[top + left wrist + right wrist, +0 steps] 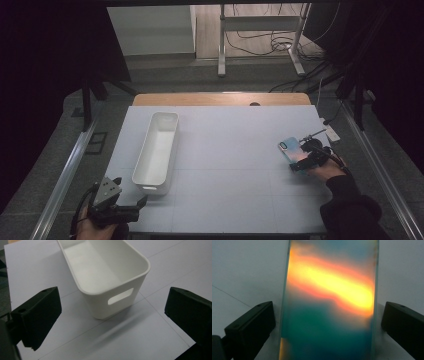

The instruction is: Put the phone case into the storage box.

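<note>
A phone (pixel 291 150) in a blue, teal and orange case lies flat near the table's right edge. My right gripper (pixel 306 161) is over its near end, open; in the right gripper view the phone (pixel 329 302) lies between the two black jaws with a gap on each side. A long white bin (pixel 157 151) stands empty left of centre. My left gripper (pixel 131 199) is at the front left, open, just short of the bin's near end; the left gripper view shows the bin (pixel 110 275) and its handle slot ahead of the spread jaws.
The table (pixel 235 165) has a pale grey top with a wooden strip at the far edge. A white power strip (pixel 331 131) lies off the right edge. Beyond the table are a metal frame's legs (pixel 221 45) and loose cables on the floor.
</note>
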The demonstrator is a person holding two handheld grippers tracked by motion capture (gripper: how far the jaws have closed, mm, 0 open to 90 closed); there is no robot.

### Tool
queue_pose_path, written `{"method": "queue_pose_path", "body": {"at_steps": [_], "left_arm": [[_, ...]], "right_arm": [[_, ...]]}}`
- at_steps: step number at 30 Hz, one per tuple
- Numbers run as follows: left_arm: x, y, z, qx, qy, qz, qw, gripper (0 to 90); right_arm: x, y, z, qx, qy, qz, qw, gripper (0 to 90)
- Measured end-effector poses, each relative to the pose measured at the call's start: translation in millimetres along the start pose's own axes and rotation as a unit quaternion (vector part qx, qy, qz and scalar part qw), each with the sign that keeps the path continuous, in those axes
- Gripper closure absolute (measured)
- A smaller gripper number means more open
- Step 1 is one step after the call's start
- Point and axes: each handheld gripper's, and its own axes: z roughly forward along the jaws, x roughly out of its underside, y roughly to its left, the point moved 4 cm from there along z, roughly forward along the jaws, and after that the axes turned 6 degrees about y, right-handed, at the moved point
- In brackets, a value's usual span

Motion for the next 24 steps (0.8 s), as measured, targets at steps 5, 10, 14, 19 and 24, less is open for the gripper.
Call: {"method": "queue_pose_path", "body": {"at_steps": [5,10,14,19,24], "left_arm": [[0.2,0.4,-0.4,0.000,-0.001,-0.002,1.0000,1.6],[0.3,0.6,-0.7,0.001,-0.004,-0.004,1.0000,1.5],[0.2,1.0,-0.9,0.002,-0.005,-0.005,1.0000,1.4],[0.1,1.9,-0.9,0.014,-0.005,-0.007,0.9999,1.7],[-0.6,-0.2,0.5,0.022,0.003,0.006,0.9997,2.9]], "right_arm": [[0.6,0.4,-4.5,-0.002,0.003,0.002,1.0000,11.1],[1.4,-0.4,-7.5,-0.005,-0.001,0.002,1.0000,16.3],[1.7,0.0,-7.8,-0.001,-0.001,0.005,1.0000,16.7],[2.3,0.6,-8.5,0.000,-0.004,0.010,0.9999,16.8],[3.2,1.2,-11.6,-0.016,-0.014,0.019,0.9996,16.8]]}}
